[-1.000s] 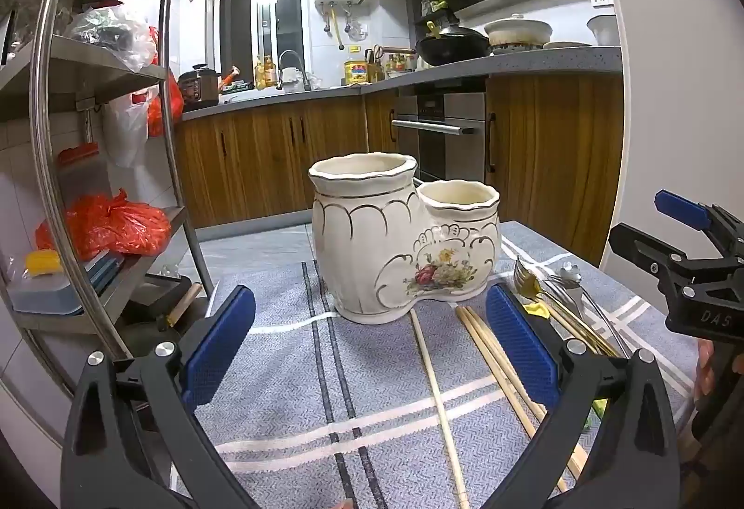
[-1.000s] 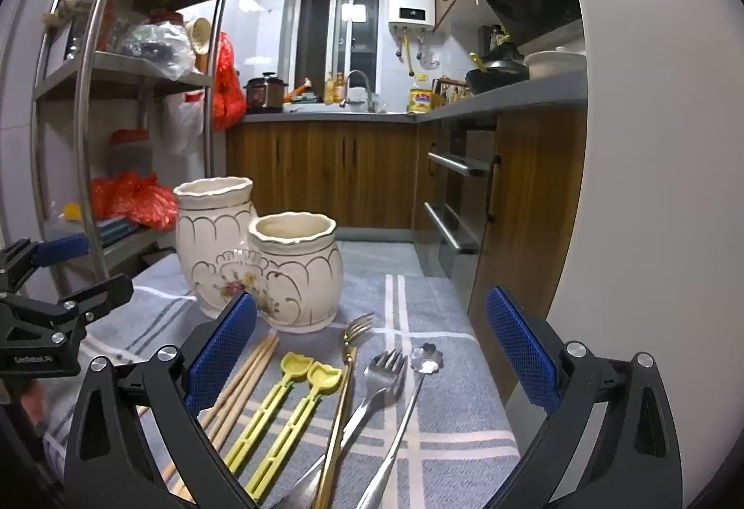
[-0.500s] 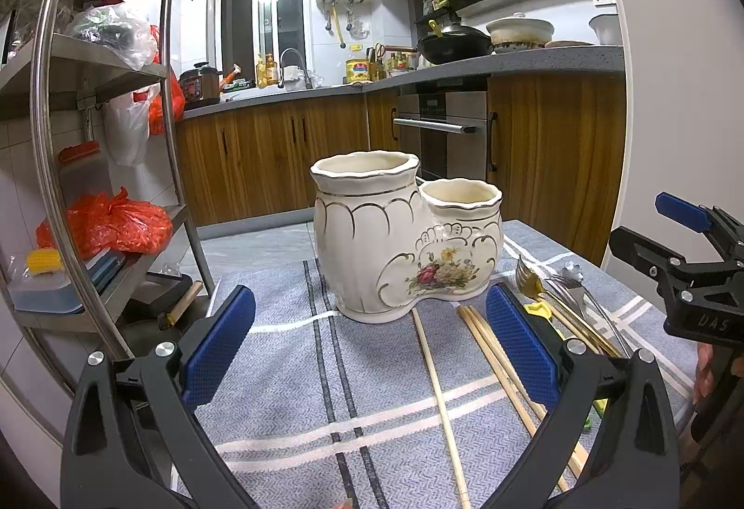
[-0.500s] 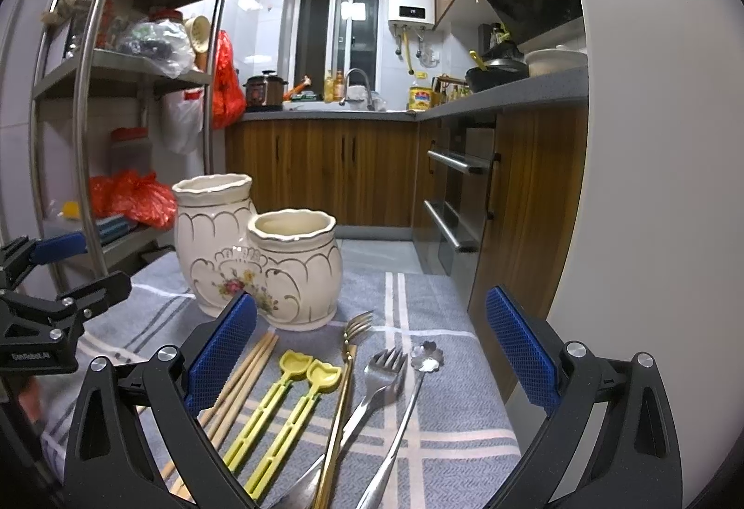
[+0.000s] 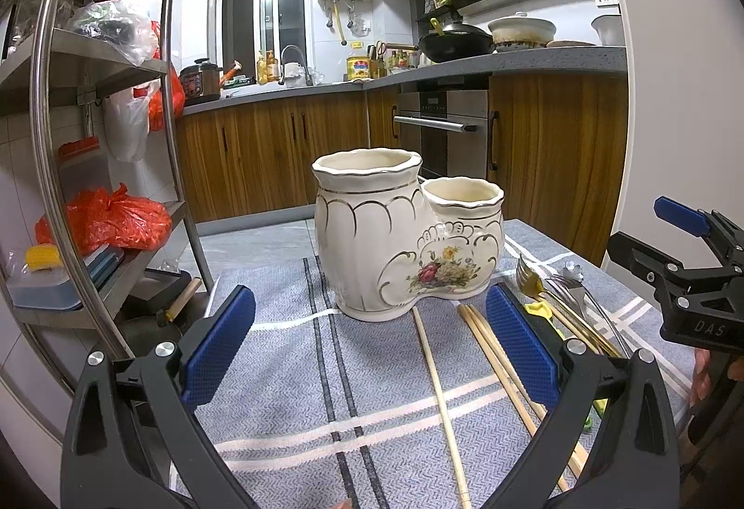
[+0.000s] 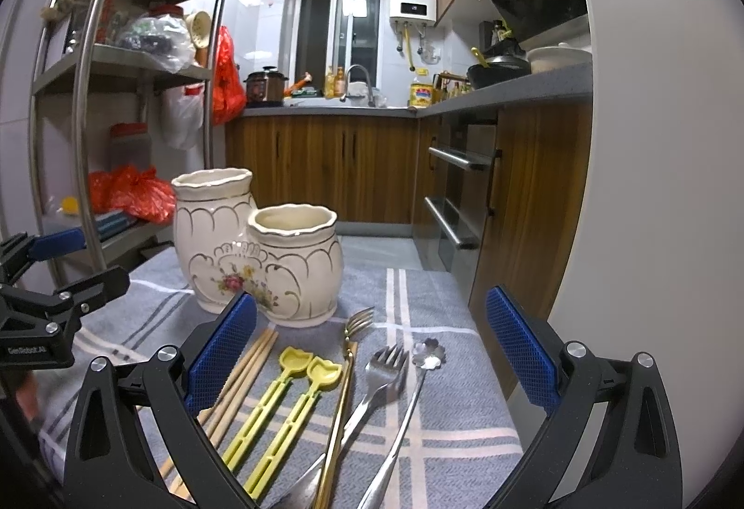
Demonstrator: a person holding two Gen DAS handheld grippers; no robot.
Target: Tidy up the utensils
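Note:
A cream ceramic two-pot utensil holder [image 5: 404, 244] with gold trim and a flower print stands on a grey striped cloth [image 5: 288, 369]; it also shows in the right wrist view [image 6: 260, 257]. Both pots look empty. Wooden chopsticks [image 5: 437, 388] lie in front of it. In the right wrist view lie chopsticks [image 6: 242, 374], two yellow utensils [image 6: 283, 406], a gold fork [image 6: 344, 378], a silver fork [image 6: 372, 388] and a flower-headed spoon [image 6: 409, 397]. My left gripper [image 5: 372, 346] is open and empty, short of the holder. My right gripper [image 6: 372, 351] is open and empty above the cutlery.
A steel shelf rack [image 5: 93, 137] with red bags stands at the left. Wooden kitchen cabinets [image 5: 279, 155] and an oven [image 5: 441, 127] lie behind the table. A white wall [image 6: 651, 183] stands close on the right. The table's far edge lies just behind the holder.
The holder sits very slightly right in the left wrist view and slightly lower in the right wrist view. Both grippers stay open.

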